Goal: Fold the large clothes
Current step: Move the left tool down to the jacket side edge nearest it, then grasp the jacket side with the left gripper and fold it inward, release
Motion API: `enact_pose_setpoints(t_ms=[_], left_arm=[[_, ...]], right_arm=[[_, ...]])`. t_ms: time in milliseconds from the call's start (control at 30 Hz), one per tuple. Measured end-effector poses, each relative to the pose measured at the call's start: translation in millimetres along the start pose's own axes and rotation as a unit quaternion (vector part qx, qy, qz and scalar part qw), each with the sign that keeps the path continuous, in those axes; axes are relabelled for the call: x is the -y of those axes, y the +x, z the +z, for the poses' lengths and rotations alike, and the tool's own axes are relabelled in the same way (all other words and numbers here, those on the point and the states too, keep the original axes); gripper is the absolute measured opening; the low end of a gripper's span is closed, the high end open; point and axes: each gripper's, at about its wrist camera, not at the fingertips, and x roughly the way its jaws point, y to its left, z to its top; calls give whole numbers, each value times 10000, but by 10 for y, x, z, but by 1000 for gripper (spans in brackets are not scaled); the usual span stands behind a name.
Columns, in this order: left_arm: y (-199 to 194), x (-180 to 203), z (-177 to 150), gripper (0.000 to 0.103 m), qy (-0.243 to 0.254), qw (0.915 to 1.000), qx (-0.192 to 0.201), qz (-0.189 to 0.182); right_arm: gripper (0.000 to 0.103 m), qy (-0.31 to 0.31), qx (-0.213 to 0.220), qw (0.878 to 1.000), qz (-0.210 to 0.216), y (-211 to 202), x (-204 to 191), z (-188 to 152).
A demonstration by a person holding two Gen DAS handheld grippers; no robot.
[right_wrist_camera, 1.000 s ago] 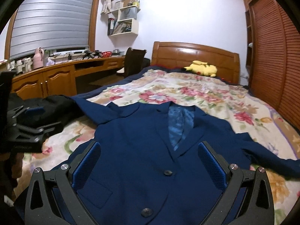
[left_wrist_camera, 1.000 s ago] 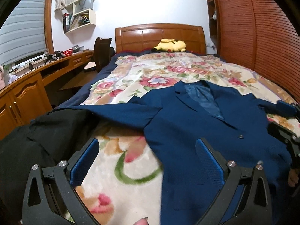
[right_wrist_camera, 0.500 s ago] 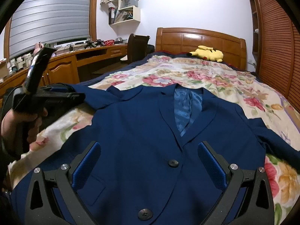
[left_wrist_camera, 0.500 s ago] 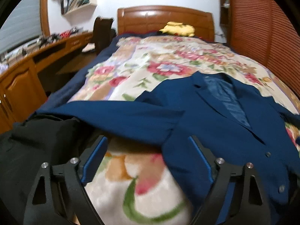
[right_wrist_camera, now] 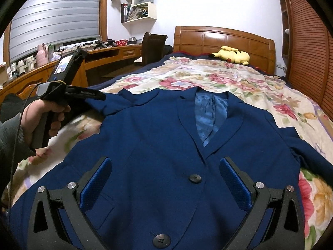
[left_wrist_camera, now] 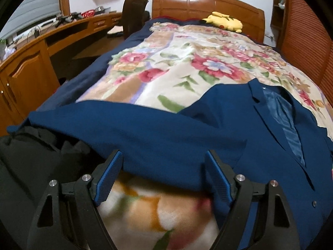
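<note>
A blue jacket (right_wrist_camera: pixel 166 145) lies face up on the flowered blanket (right_wrist_camera: pixel 239 83), filling the middle and lower part of the right wrist view. Its sleeve (left_wrist_camera: pixel 129 129) stretches across the middle of the left wrist view. The left gripper (left_wrist_camera: pixel 164 166) is closing, with the sleeve's edge between its jaws, not yet pinched. The right gripper (right_wrist_camera: pixel 164 173) hangs released over the jacket front.
</note>
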Motion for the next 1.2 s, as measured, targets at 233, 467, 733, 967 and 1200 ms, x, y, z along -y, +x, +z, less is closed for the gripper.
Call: enact_pose_setpoints(t_ms=[233,467,733,967,1200], left_arm=[[113,-4,-142,82,-144,9994,-230,-200],[179,-59,-39,68,-427,9984,-175,-321],[248,-87,90,9,-462,9985,-259,-157],[-209,330,154,3,356,9988,300,-144],[-766,879,116,2,1032,9908,593,-639]], right_arm=[[103,67,-8,10000,72,-34,18,-26],[103,59,-45,9999,75,-37,9,-16],[103,83,-33,9999,95,-60,20,-5],[103,202,-3,9996,194,-81,66,3],[103,286,60,9995,100,-135,105,29]])
